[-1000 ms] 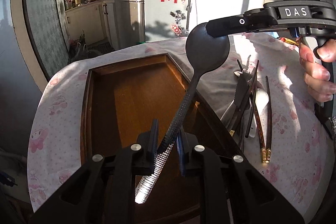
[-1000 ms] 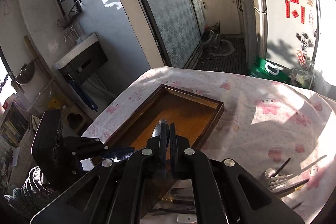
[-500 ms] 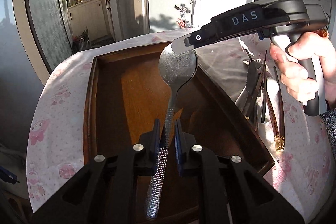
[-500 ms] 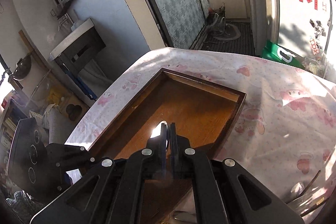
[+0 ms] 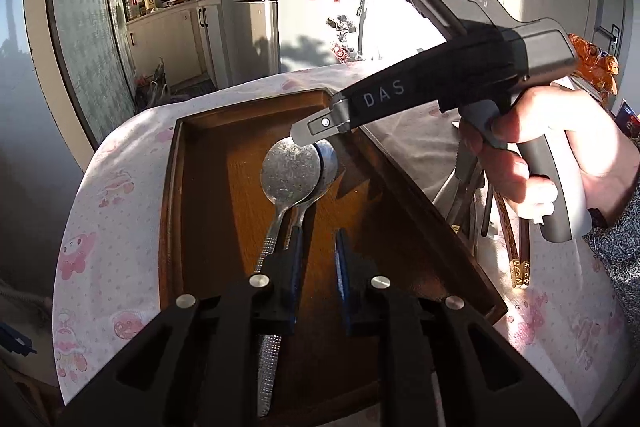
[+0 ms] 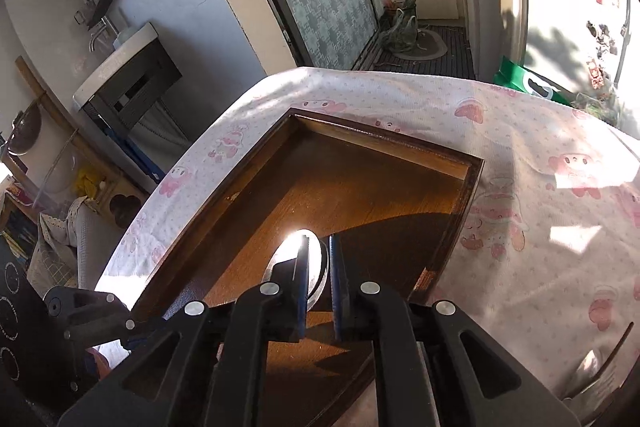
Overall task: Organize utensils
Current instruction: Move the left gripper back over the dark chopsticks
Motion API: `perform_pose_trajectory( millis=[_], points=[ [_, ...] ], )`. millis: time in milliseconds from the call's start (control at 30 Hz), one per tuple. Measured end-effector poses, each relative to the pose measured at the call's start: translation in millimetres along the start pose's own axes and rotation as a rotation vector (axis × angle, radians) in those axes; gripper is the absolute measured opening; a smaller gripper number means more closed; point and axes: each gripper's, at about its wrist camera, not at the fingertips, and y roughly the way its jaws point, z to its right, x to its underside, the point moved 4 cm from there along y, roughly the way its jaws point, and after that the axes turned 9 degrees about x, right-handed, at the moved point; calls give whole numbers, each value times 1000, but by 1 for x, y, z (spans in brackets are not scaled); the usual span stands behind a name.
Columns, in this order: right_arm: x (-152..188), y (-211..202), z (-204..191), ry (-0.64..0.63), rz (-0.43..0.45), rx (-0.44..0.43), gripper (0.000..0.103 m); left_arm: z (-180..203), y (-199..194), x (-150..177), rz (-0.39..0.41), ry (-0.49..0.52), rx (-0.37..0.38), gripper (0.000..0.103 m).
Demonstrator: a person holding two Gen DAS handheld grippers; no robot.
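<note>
Spoon (image 5: pixel 291 174) lies in tray (image 5: pixel 176 211); left gripper (image 5: pixel 318 259) released, right gripper (image 6: pixel 319 267) released above it. Cutlery pile (image 5: pixel 472 195) on table remains.

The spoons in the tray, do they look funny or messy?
A little. The two spoons lie in the wooden tray with one bowl overlapping the other, not neatly side by side. Both claws, left and right, are open. More utensils remain piled on the tablecloth beside the tray.
</note>
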Motion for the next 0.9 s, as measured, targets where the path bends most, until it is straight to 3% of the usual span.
perform_pose_trajectory(
  millis=[33,100,233,300,367,467,767,833,867,900],
  points=[
    [1,-7,1,6,13,-5,40,3,-1,-1,11,9,3,44],
    [3,-28,6,10,41,-13,57,10,-7,-2,45,27,28,66],
    [20,-84,29,18,113,34,74,27,-18,-7,100,68,79,79],
    [34,-111,49,33,148,104,82,36,-20,-8,117,77,128,82],
    [48,-134,72,54,183,176,82,47,-20,-10,120,68,160,86],
    [69,-154,105,129,201,198,83,69,-18,-16,103,82,173,90],
    [105,-155,164,287,173,251,83,127,6,-33,57,202,177,90],
    [105,-151,173,322,153,224,68,131,20,-33,35,201,175,90],
    [104,-147,176,330,138,222,52,133,27,-33,29,196,172,90],
    [103,-144,176,337,130,227,50,134,33,-32,16,190,170,82]
  ],
)
